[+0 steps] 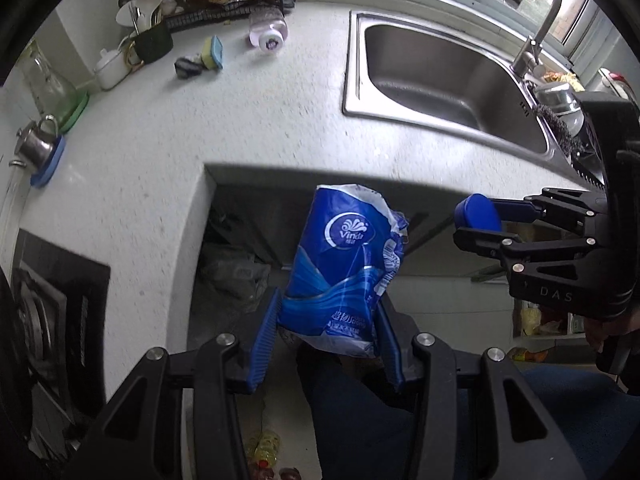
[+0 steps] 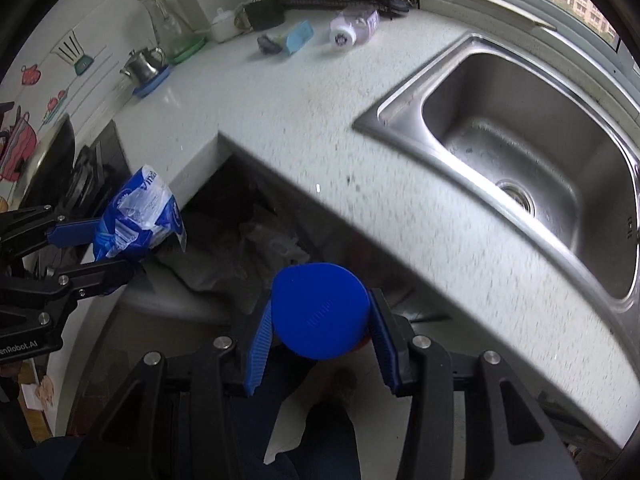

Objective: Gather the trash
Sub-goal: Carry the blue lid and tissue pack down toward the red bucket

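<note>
My left gripper (image 1: 326, 312) is shut on a crumpled blue Vinda tissue wrapper (image 1: 344, 264) and holds it in the air in front of the counter edge. The wrapper also shows in the right wrist view (image 2: 138, 216), held by the left gripper (image 2: 116, 248). My right gripper (image 2: 318, 320) is shut on a round blue lid (image 2: 320, 312), also off the counter; it shows in the left wrist view (image 1: 478, 220) with the lid (image 1: 478, 212). Below both lies a grey trash bag (image 2: 256, 252) under the counter.
The white speckled counter (image 1: 240, 120) holds a tipped plastic bottle (image 1: 268, 34), a sponge (image 1: 212, 54), a utensil holder (image 1: 152, 42) and a small metal pot (image 1: 36, 146). A steel sink (image 1: 448, 76) with a faucet (image 1: 540, 20) lies to the right. A stove (image 1: 44, 304) sits at the left.
</note>
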The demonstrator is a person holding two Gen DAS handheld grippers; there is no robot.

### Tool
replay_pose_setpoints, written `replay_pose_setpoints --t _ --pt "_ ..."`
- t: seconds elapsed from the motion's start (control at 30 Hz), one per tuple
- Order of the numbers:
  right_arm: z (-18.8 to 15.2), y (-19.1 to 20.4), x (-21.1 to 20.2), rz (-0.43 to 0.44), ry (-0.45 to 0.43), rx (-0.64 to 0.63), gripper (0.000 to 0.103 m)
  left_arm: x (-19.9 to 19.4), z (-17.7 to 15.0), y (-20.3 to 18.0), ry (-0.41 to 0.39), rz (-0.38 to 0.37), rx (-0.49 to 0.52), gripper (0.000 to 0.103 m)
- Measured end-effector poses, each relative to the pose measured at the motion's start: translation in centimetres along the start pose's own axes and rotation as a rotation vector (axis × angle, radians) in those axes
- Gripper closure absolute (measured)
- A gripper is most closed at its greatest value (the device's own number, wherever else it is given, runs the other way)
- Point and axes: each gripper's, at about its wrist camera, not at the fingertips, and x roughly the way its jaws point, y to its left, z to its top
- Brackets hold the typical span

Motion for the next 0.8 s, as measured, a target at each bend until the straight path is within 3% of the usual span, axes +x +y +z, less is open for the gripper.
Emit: replay_pose_setpoints --t 0.4,0.53,0.67,0.8 --pt "-2.8 -0.3 6.4 0.000 0.121 0.020 0.060 6.9 -4.0 0.1 0.085 -0.016 -0.076 0.060" --pt "-3.5 -0.7 10.2 0.019 0.124 0.031 0.060 11.5 -5.2 0.9 0.103 -0.027 -0.097 0.060" --pt "-4.6 -1.4 16.0 0.024 0.144 0.036 0.060 17.9 -6.6 1.5 0.152 -0.033 -0.112 0.060" --pt "-6.1 -1.5 22.1 0.013 0.152 0.016 0.060 24.2 -8.0 1.4 0.147 -0.032 -0.092 0.060"
